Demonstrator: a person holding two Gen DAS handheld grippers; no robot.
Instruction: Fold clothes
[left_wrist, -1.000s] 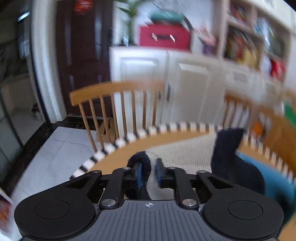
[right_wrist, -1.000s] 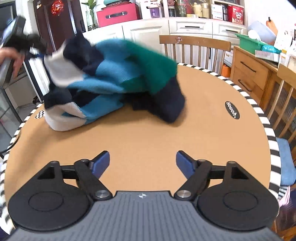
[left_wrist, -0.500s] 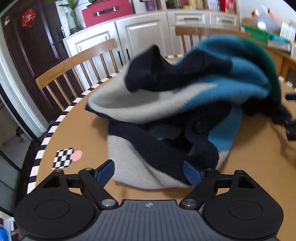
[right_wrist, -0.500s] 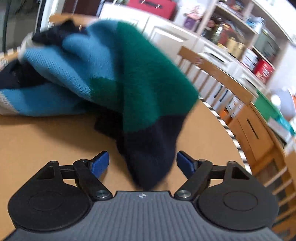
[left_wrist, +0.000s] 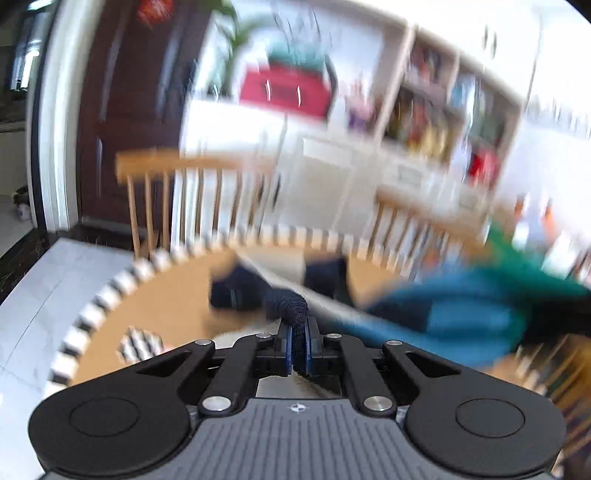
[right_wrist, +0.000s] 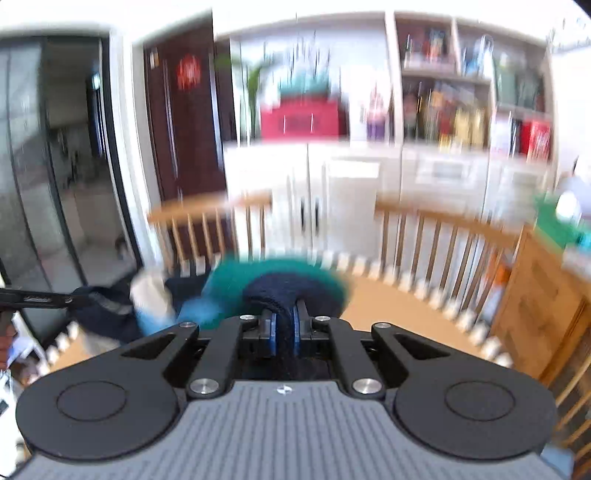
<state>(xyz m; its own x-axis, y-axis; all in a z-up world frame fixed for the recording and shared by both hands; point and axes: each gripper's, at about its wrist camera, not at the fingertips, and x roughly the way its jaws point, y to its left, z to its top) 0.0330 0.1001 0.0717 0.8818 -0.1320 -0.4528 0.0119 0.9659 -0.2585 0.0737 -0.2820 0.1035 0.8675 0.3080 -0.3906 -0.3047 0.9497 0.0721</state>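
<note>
Room: white cabinets (right_wrist: 332, 192) and open shelves (right_wrist: 476, 110) fill the back wall, with a red box (right_wrist: 299, 120) on the cabinet top and a dark door (right_wrist: 181, 125) to the left; all of it is smeared by motion blur
Table: a round tan top (left_wrist: 173, 295) with a black-and-white striped rim, seen ahead of both cameras; a small checkered marker (left_wrist: 138, 345) lies near its left edge in the left wrist view
Chairs: two wooden spindle-back chairs (right_wrist: 443, 236) stand at the far side of the table, in front of the cabinets
Sweater: a knit sweater (left_wrist: 454, 314) in blocks of blue, green, navy and cream hangs stretched above the table between the two grippers; in the left wrist view it runs off to the right as a blurred band, with navy and cream parts trailing toward the tabletop behind it
Left gripper: the left gripper (left_wrist: 298, 345) has its blue pads drawn almost together, pinching a rolled navy edge of the sweater that bulges just past the fingertips
Right gripper: the right gripper (right_wrist: 283, 332) is likewise closed down on thick navy knit, with a narrow gap filled by the fabric; green and blue parts of the sweater bunch just beyond it
Other tool: at the left edge of the right wrist view the black body of the left gripper shows, with dark fabric at its tip
</note>
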